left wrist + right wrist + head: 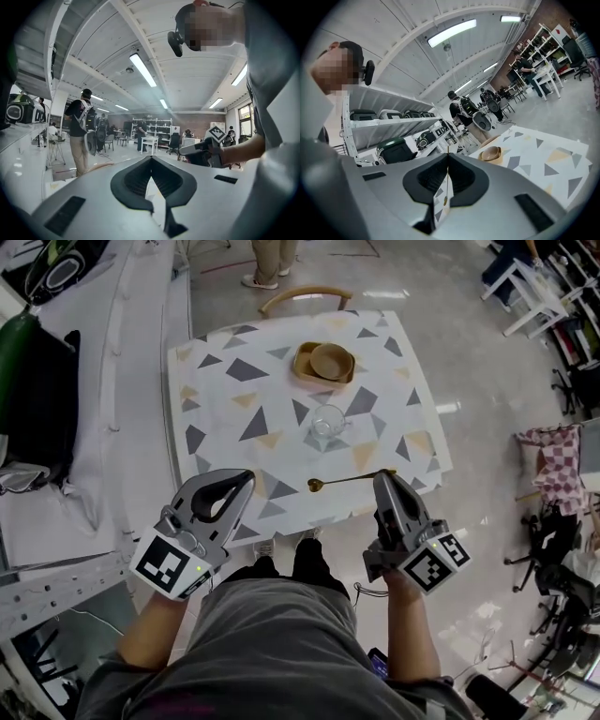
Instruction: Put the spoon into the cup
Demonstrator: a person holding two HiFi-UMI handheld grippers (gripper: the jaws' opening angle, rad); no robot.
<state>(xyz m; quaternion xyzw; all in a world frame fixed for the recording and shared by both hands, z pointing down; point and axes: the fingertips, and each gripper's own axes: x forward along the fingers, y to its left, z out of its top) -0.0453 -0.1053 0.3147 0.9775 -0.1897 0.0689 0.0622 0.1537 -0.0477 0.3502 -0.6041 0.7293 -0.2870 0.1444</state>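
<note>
Pre-grasp: holding right gripper [382, 482] and left gripper [246, 480] pressed together, empty. Next: spreading right, pinching spoon [349, 480] just ahead, lifting to cup [328, 421] beyond.

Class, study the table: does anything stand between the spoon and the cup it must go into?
Nothing visible does. The spoon lies near the table's near edge, the cup stands just beyond it, and only bare cloth separates them. The bowls sit behind the cup.

An open laboratory or workshop hall is indicated: equipment shelving [389, 123] beside the desk [225, 399], strip lights [451, 32] above it, work tables [547, 75] and racks [551, 41] noted beyond it.
</note>
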